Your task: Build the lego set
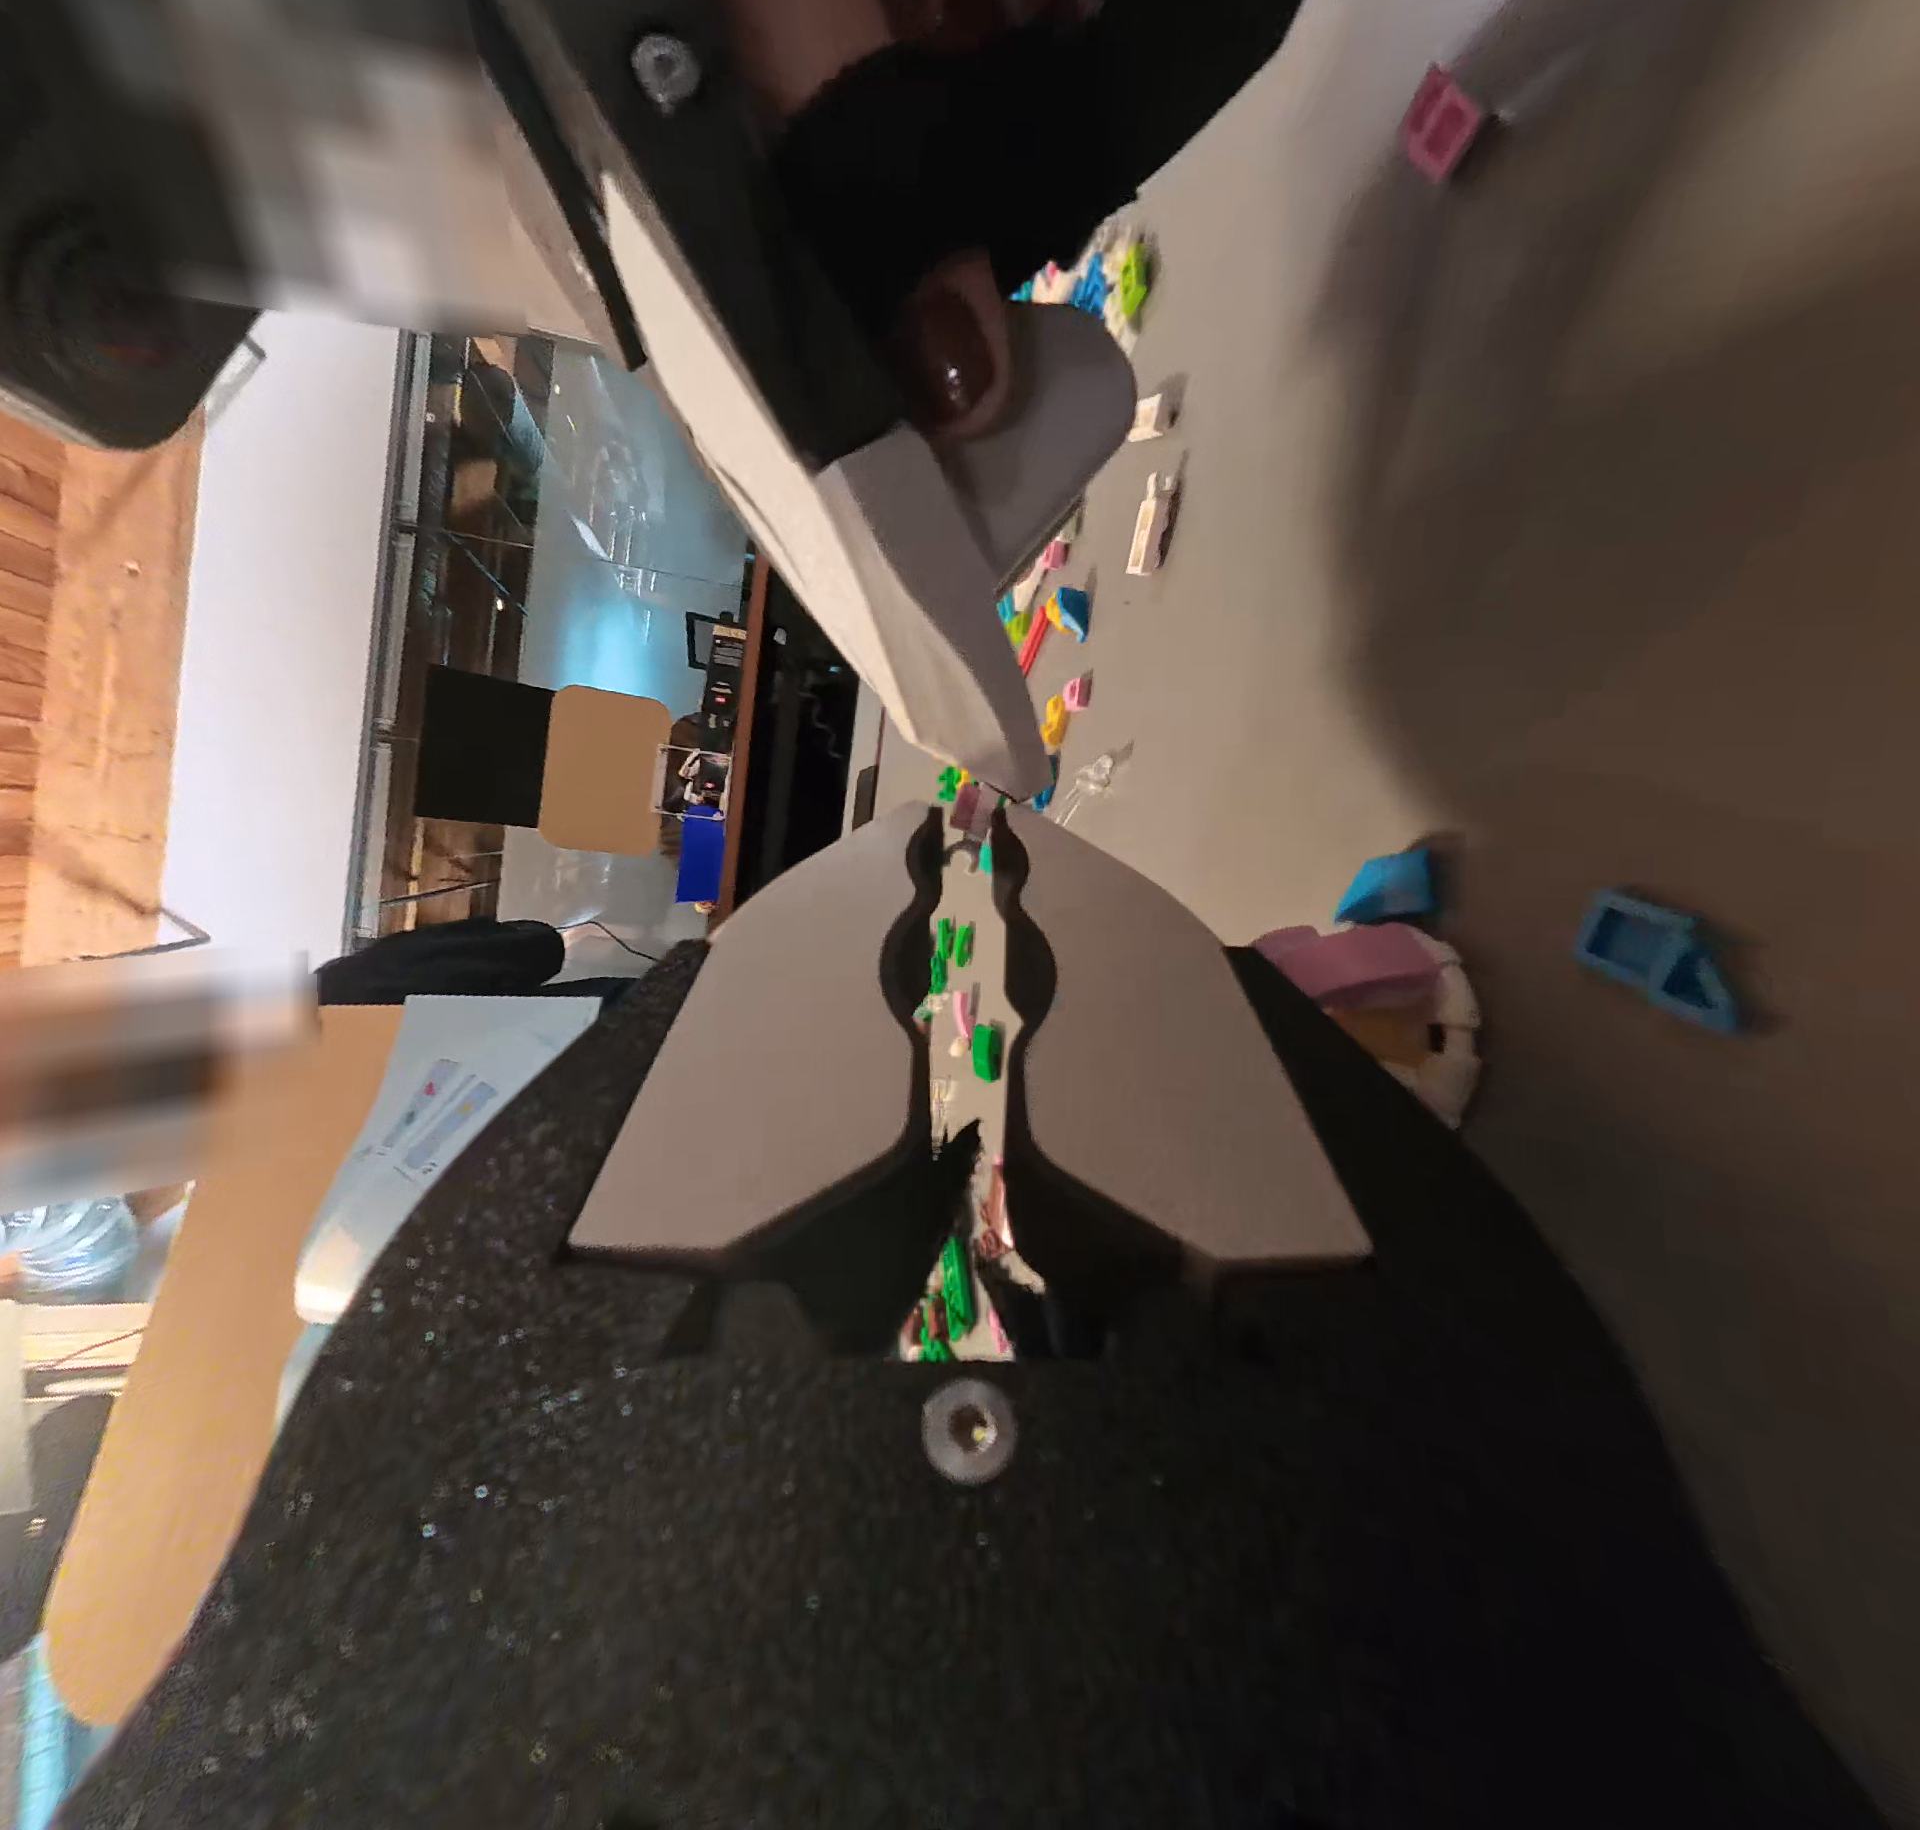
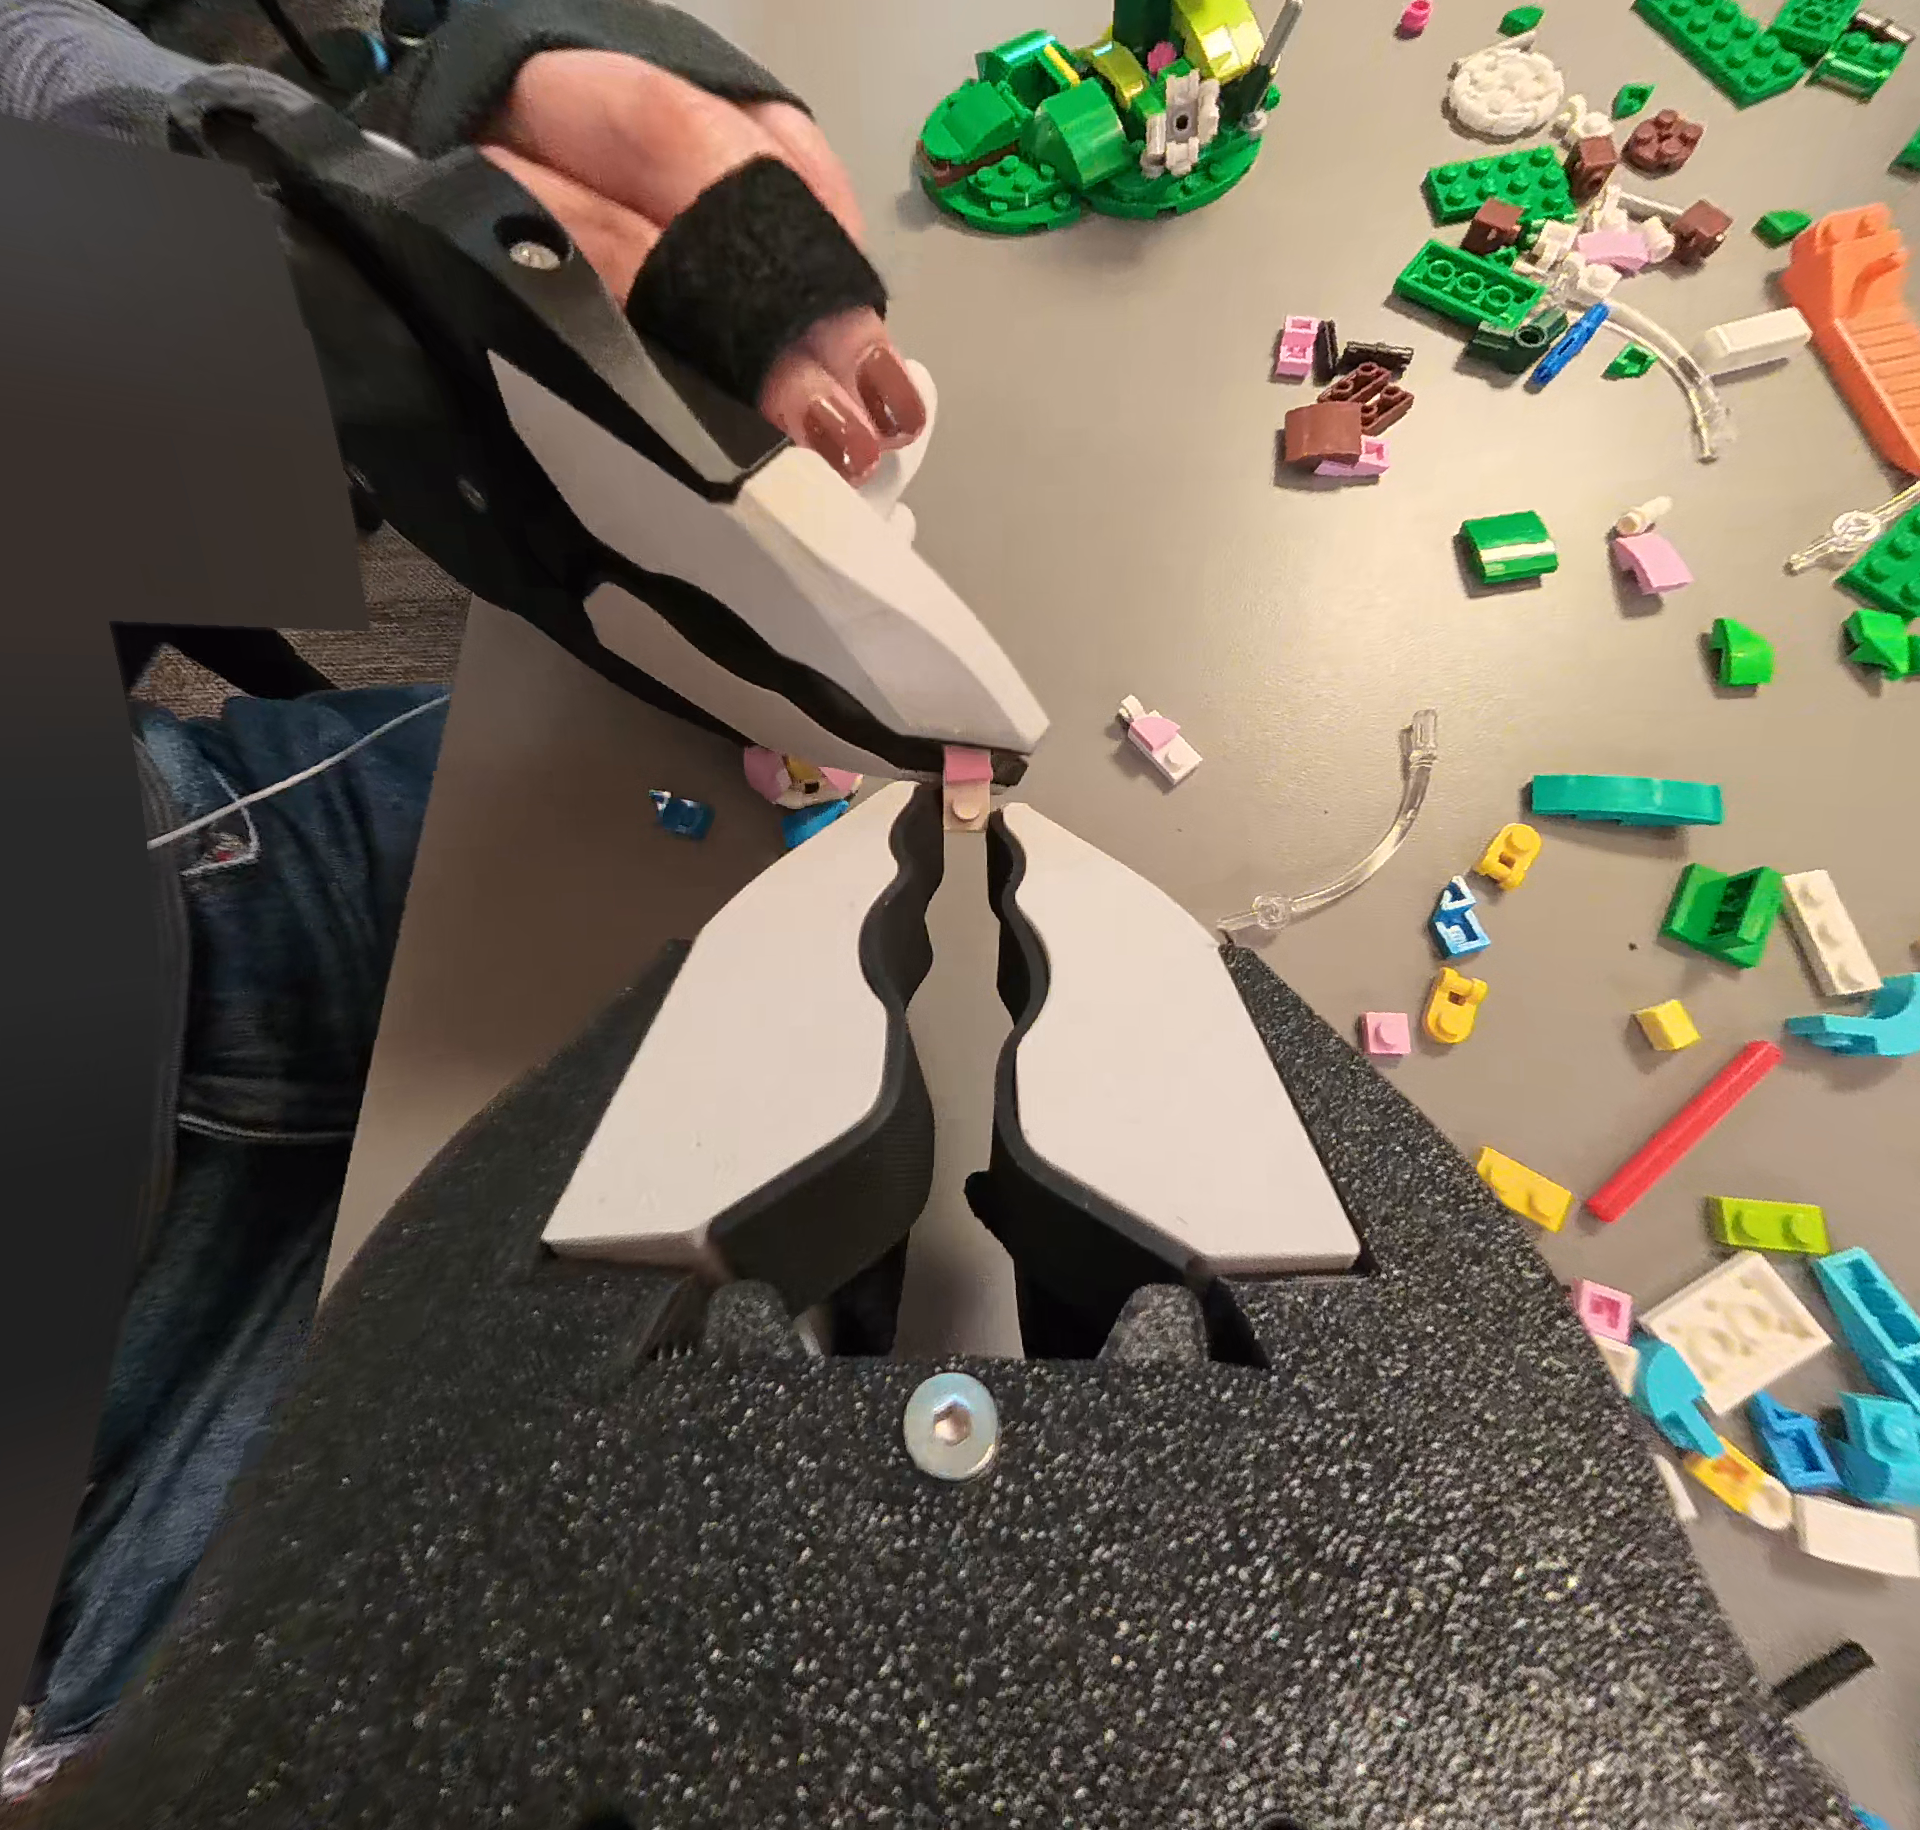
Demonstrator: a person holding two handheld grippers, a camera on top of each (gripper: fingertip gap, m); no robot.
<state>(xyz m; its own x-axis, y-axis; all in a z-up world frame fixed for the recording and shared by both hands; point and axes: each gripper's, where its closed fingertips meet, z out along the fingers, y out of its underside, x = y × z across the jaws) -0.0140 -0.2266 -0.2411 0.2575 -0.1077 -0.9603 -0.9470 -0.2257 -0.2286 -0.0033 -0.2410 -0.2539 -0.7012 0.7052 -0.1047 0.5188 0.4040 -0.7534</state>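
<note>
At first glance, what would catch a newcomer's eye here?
The two tongs meeting tip to tip over the grey table: the right tongs pinch a small tan piece, the left tongs a pink piece against it. Behind stands a half-built green model, with loose bricks scattered to the right.

A small pink lego plate (image 2: pixel 966 764) sits just above centre of the right wrist view, pressed onto a small tan studded lego piece (image 2: pixel 964 812) directly below it. A green built lego plant model on a round leafy base (image 2: pixel 1091 144) stands upright at top centre, with loose multicoloured lego bricks (image 2: pixel 1704 949) scattered down the right side
</note>
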